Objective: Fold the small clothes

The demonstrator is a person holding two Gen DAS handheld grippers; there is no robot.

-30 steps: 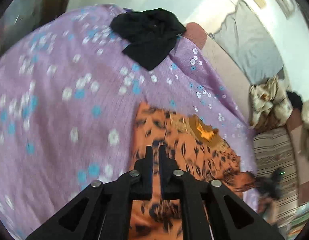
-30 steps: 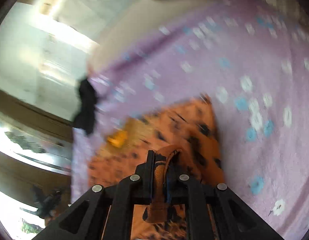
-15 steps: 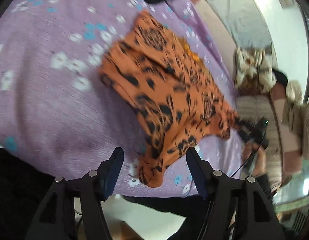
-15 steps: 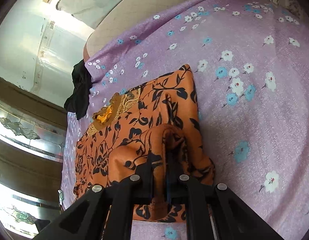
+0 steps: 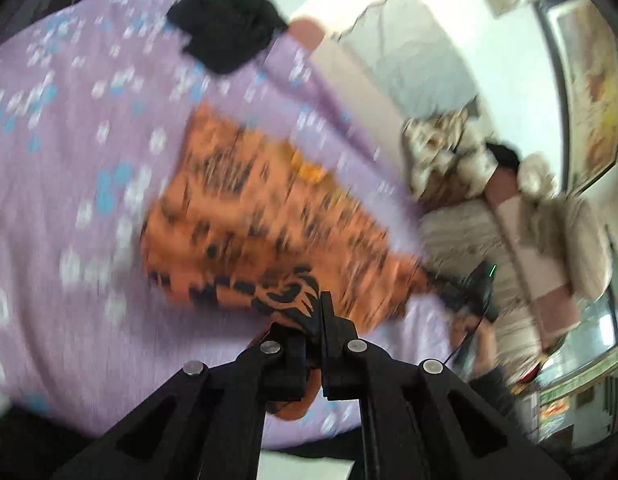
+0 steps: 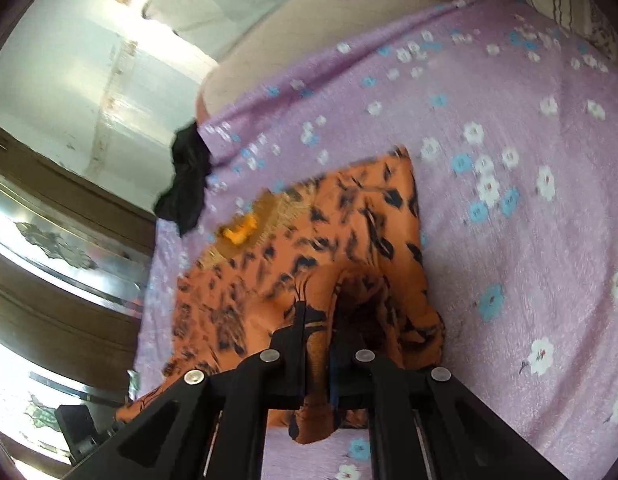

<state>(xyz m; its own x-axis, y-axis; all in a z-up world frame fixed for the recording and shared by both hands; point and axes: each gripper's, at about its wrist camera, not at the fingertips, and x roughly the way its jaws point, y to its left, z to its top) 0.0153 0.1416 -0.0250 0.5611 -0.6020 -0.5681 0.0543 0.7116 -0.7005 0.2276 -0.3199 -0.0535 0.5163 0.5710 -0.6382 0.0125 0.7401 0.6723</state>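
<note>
The orange garment, printed with black leaf marks, lies on the bed's purple floral sheet, near the sheet's near edge. In the left wrist view it spreads from the middle of the frame toward 4 o'clock, and the whole view is smeared by motion blur.

The left claw has just snapped closed within the last moment, and its 2 fingers now pinch a bunched fold of the garment's near hem. Cloth sticks out above the fingertips and a small flap hangs below them.

The right claw is clamped on another part of the same garment. A raised hump of orange cloth stands just past its fingertips, and a strip of fabric runs down between the 2 fingers and hangs out beneath them. From this view the garment stretches from the claw toward 11 o'clock, where a yellow patch sits on a brownish neckline area.

A black piece of clothing lies crumpled at the sheet's far corner, at 10 o'clock from the garment in the right wrist view and at 12 o'clock in the left. It is well apart from the orange cloth.

Patterned pillows and bedding are heaped at 3 o'clock in the left wrist view, beyond the sheet.
</note>
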